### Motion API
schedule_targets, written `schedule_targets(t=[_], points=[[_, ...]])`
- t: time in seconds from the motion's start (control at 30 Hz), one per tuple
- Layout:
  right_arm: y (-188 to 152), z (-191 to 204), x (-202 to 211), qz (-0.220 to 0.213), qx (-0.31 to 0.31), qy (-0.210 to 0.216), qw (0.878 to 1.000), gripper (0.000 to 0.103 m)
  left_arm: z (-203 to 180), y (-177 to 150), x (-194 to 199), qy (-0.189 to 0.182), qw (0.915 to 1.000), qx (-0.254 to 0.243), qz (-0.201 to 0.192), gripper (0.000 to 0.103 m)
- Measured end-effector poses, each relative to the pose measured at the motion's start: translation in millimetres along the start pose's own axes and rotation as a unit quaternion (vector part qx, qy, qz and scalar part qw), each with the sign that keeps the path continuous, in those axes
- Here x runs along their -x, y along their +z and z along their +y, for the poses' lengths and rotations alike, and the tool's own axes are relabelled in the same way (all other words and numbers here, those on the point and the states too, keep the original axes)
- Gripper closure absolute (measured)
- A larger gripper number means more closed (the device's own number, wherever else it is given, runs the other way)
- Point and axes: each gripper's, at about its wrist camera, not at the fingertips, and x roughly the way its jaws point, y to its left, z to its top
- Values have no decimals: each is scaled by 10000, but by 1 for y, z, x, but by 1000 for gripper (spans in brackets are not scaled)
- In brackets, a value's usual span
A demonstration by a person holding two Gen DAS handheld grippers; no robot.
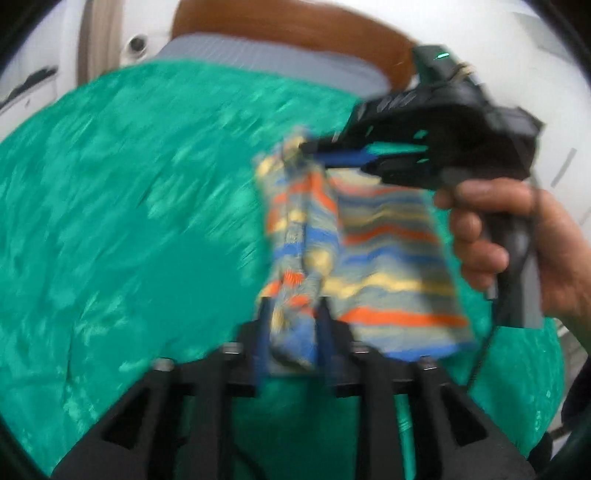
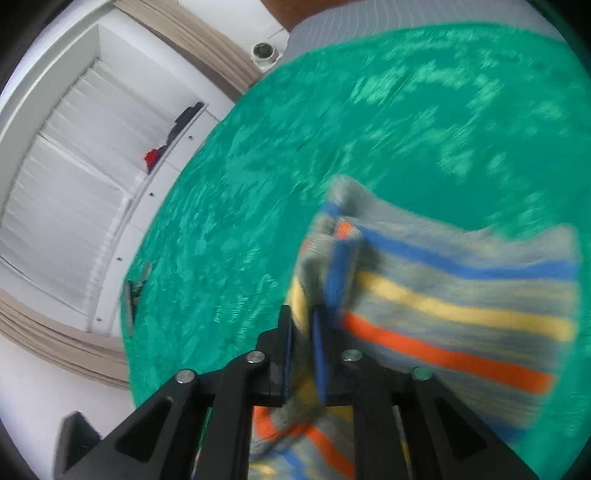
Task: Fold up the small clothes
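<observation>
A small striped garment in grey, blue, yellow and orange hangs stretched between both grippers above a green cloth-covered table. At the bottom of the left wrist view, my left gripper is shut on a bunched edge of it. At the upper right, a hand holds my right gripper, which pinches another corner. In the right wrist view the right gripper has the garment between its fingers, and fabric trails off to the right and below. Both views are blurred.
The green table cover spreads wide to the left of the garment. A grey mat and a brown band lie beyond its far edge. White louvred panels stand at left, with a ledge holding a small red item.
</observation>
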Motion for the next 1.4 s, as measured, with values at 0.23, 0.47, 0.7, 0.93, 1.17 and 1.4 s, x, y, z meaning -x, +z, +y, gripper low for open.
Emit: schedule_targets(t=[0.23,0.47,0.7,0.93,1.17,1.4], points=[[-43,13,60,-232,740,-149,9969,55,18,6,15,-207,9995,122,-218,25],[-140,-8,78,829,1529,-1248,9768,55,22,15,-13,638,9953,-160,708,27],[-156,-15,163,-283,1365,-1317,9814,27,37,65,78,1148,9799,-1609,258,7],[-114,-76,157,-772,20,-1120,9907,26,43,99,-1,-958,9922,-645,475,6],[-87,-106,109,-778,-846,-459,9923,26,24,101,-101,-977,9891,2,1105,6],[-71,-72,64,-568,-83,-1456,9877,75,-12,98,-107,-664,9848,-1068,1194,79]])
